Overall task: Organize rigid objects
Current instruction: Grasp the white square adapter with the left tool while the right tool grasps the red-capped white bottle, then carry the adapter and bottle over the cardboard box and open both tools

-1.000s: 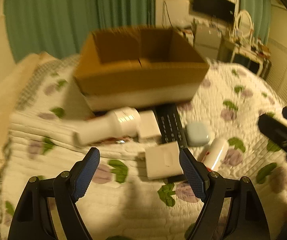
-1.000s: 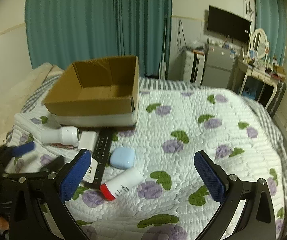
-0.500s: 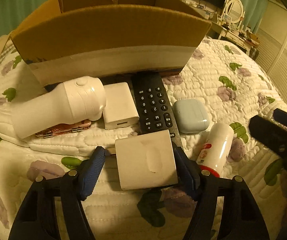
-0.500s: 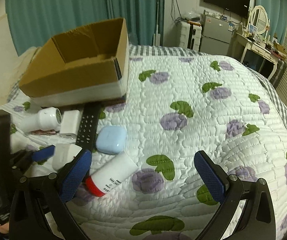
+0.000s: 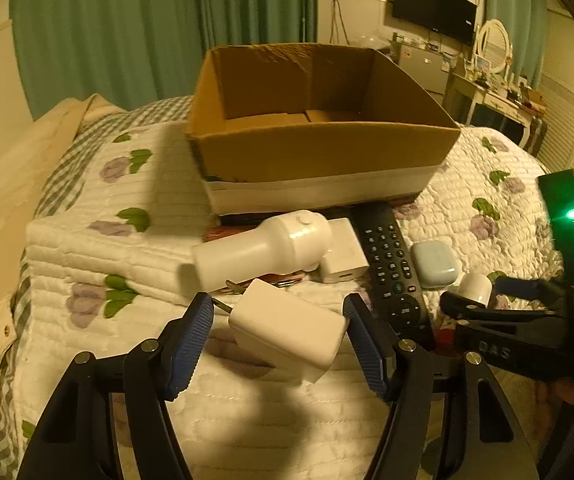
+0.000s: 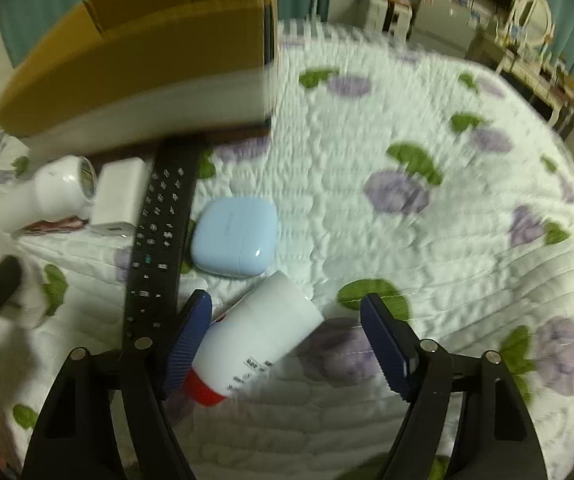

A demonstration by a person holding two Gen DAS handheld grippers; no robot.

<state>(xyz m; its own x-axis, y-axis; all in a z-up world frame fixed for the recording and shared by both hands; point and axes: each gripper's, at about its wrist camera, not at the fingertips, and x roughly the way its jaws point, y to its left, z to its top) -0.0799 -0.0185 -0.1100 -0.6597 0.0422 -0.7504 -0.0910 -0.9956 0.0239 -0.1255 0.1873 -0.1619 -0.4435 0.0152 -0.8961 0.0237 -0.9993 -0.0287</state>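
White charger block (image 5: 289, 334) hangs tilted between my left tool's (image 5: 279, 340) pads, gripped above the quilted bed (image 5: 127, 312), in front of the cardboard box (image 5: 319, 152). My right tool (image 6: 287, 340) stands open around the red-capped white tube (image 6: 255, 344), beside the remote (image 6: 159, 240).

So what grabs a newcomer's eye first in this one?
The open brown cardboard box on the floral quilt, apparently empty. In front, a white rectangular charger block sits tilted between the left hand-held gripper fingers, while the right hand-held gripper straddles a red-capped white tube.
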